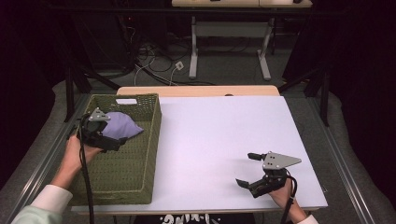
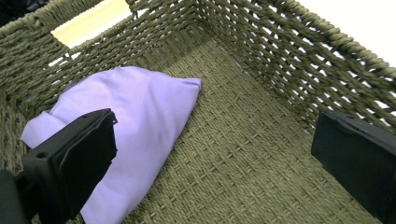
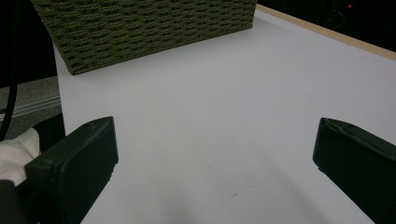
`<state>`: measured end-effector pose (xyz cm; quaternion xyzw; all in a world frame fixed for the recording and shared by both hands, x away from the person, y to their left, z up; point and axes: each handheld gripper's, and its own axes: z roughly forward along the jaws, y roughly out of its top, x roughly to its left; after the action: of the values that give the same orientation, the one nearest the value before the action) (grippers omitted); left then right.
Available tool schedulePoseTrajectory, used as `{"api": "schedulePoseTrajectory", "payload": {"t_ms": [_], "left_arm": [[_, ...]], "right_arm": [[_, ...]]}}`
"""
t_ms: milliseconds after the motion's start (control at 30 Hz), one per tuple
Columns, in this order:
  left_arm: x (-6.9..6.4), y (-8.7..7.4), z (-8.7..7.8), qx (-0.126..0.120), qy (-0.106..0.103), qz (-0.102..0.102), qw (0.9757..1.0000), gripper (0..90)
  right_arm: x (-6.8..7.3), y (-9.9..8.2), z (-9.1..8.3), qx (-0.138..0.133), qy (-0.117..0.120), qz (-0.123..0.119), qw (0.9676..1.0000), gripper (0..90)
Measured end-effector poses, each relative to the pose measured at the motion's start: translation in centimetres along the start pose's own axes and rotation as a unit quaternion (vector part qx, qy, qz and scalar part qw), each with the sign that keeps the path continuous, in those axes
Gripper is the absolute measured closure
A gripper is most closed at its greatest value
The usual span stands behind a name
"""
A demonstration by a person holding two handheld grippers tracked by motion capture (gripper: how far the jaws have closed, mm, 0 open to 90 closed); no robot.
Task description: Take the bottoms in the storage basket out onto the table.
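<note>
pouch: lilac cloth pouch (image 2: 135, 121) lies on basket floor, far end, under left finger, not gripped
basket: green woven basket (image 1: 140, 154) around left gripper
left gripper (image 1: 109, 135): fingers (image 2: 70, 163) wide apart, empty
right gripper (image 1: 247, 169): fingers spread wide, empty, over bare white desk (image 1: 210, 140), well apart from basket

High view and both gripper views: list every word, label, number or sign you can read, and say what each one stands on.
No text can be read with certainty.
White marks on dark cloth at the bottom edge of the high view: too small and cut off to read.
Woven basket, purple pouch, white table, left gripper, right gripper: no lettering in sight.
</note>
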<state>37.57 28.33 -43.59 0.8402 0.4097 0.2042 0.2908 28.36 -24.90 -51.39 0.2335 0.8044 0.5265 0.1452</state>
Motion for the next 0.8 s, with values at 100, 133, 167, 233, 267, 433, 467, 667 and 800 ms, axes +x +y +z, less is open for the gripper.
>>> {"api": "schedulePoseTrajectory", "payload": {"t_ms": [100,133,167,233,267,433,467,667,800], "left_arm": [[0.4,0.2,0.5,0.009,0.000,0.004,1.0000,0.1],[0.5,0.3,0.7,0.011,0.005,0.004,0.9999,0.1],[0.5,0.4,0.8,0.015,0.007,0.005,0.9998,0.1],[0.8,0.6,1.1,0.021,0.006,0.005,0.9997,0.1],[0.9,0.7,1.2,0.022,0.006,0.004,0.9997,0.1],[1.5,1.0,1.5,0.028,0.008,0.004,0.9996,0.1],[1.6,1.0,1.6,0.029,0.009,0.005,0.9995,0.1],[2.5,1.3,2.5,0.043,0.016,0.009,0.9989,0.1],[2.7,1.2,3.4,0.058,0.025,0.022,0.9978,0.0]], "right_arm": [[0.0,0.0,0.0,0.002,0.001,0.000,1.0000,0.0],[0.0,0.0,0.0,0.002,0.001,0.000,1.0000,0.0],[0.0,0.0,0.1,0.003,0.002,-0.001,1.0000,0.0],[0.0,0.0,0.1,0.003,0.003,-0.001,1.0000,0.0],[0.0,0.0,0.1,0.004,0.004,-0.002,1.0000,0.0],[0.1,0.0,0.1,0.005,0.003,-0.005,1.0000,0.0],[0.1,0.0,0.1,0.005,0.003,-0.005,1.0000,0.0],[0.1,0.0,0.1,0.006,0.003,-0.004,1.0000,0.0],[0.1,-0.1,0.2,0.006,0.003,-0.004,1.0000,0.0]]}}
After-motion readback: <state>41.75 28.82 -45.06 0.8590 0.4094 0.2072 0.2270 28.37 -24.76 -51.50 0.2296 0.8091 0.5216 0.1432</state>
